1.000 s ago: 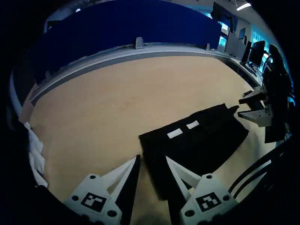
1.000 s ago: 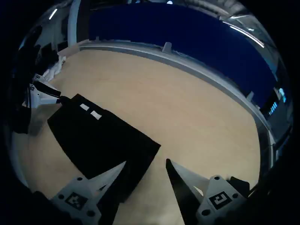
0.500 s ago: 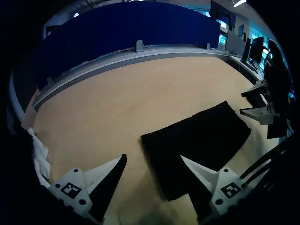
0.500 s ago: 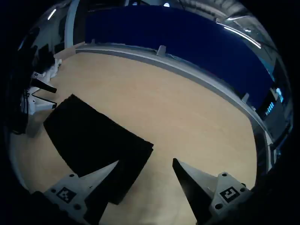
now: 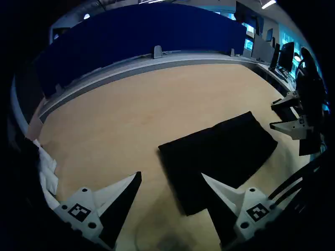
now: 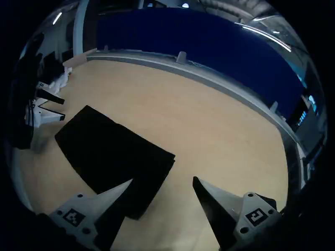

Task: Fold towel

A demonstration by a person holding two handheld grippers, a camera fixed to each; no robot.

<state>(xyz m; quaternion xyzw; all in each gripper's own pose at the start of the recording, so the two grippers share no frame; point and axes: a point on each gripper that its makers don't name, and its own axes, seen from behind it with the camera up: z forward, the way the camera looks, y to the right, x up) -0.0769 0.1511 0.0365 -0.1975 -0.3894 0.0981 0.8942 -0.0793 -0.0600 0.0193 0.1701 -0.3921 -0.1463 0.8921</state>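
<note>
Change: over the last second the two white tags on the black rectangular cloth towel [image 5: 217, 161] have gone under a fold. The left hand-held gripper [image 5: 170, 174] has gone from a narrow gap to a wide one.
Left hand-held gripper: fingers wide apart and empty, over the towel's near corner.
Right hand-held gripper [image 6: 162, 180]: fingers wide apart and empty, over the opposite end.
Towel: flat on the pale wood surface [image 5: 125, 113], a compact oblong between both grippers. One layer appears to step out along an edge.
Step in hand: likely a release after a fold.
Doing it well: if another fold is wanted, pinch both corners of one short end through all layers. Carry them low and level, match the edges, and set down before opening.
</note>
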